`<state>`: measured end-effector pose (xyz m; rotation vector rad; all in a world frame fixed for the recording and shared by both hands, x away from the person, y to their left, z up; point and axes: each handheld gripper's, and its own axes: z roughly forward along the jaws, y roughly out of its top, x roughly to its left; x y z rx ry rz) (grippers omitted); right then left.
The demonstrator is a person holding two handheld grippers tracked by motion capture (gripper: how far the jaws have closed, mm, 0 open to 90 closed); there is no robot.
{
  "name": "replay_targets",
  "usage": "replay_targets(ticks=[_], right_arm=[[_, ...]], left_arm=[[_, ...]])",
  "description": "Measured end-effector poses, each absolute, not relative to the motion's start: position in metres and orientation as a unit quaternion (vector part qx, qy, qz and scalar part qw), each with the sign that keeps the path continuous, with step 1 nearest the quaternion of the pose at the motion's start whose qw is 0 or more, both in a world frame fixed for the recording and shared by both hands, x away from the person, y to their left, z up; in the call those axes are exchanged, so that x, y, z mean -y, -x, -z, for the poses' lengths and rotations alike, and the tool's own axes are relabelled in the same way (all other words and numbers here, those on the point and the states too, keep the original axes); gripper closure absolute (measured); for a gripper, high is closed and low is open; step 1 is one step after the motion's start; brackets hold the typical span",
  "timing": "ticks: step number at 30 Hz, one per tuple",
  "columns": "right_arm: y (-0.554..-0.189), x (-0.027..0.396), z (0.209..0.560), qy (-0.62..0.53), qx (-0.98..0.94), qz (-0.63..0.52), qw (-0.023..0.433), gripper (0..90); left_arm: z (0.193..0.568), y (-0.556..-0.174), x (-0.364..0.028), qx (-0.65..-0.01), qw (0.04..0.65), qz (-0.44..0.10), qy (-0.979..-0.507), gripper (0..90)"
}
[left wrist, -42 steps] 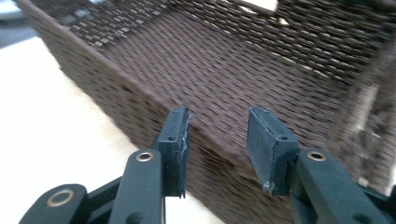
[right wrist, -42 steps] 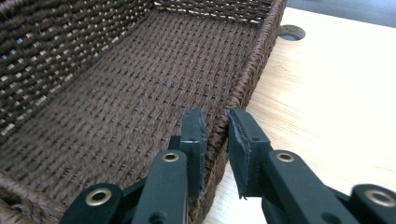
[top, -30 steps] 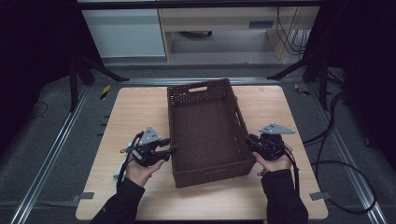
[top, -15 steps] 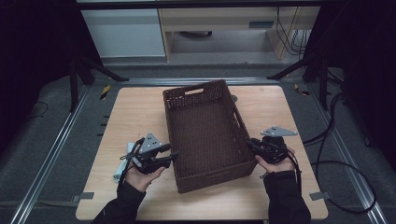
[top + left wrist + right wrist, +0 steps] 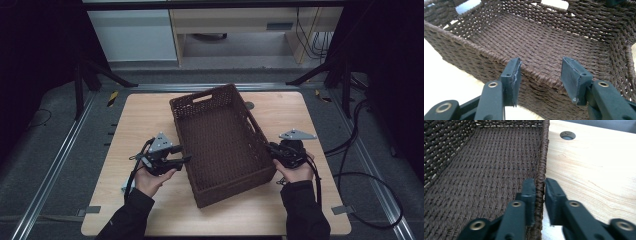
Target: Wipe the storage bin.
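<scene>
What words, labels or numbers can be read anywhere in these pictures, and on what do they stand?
None: the woven basket, the wooden table and both grippers bear no readable text.
The small plate on the cabinet front at the back is too blurred to read.

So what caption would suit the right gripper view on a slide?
Right hand-held gripper pinching the side wall of a brown woven basket on a light wooden table.

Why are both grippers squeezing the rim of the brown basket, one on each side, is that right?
Not quite. The right gripper does squeeze the rim of the brown basket, but the left gripper does not: in the left gripper view its jaws stand apart with the rim between them, touching nothing. They have just been opening.
</scene>
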<state>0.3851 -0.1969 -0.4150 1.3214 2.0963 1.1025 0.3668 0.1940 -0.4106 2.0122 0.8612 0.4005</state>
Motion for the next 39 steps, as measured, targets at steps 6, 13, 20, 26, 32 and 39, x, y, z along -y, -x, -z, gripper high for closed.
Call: replay_targets(ticks=[6,13,20,26,32,39], right_arm=[[-0.372,0.202,0.410,-0.475,-0.749,-0.410,0.213,70.8],[-0.373,0.200,0.412,-0.476,-0.757,-0.391,0.220,83.2],[-0.389,0.204,0.414,-0.480,-0.751,-0.386,0.237,81.2],[-0.378,0.210,0.410,-0.481,-0.749,-0.393,0.234,81.9],[-0.381,0.211,0.411,-0.482,-0.746,-0.394,0.235,82.9],[-0.388,0.217,0.415,-0.485,-0.742,-0.390,0.251,79.4]], left_arm=[[0.409,-0.359,-0.188,-0.346,0.428,-0.186,-0.814,54.7],[0.404,-0.358,-0.187,-0.341,0.423,-0.183,-0.820,53.3],[0.398,-0.359,-0.197,-0.340,0.433,-0.189,-0.813,47.3],[0.395,-0.361,-0.217,-0.360,0.435,-0.205,-0.800,43.7],[0.399,-0.367,-0.238,-0.387,0.432,-0.213,-0.786,40.5],[0.402,-0.370,-0.253,-0.403,0.432,-0.214,-0.778,41.7]])
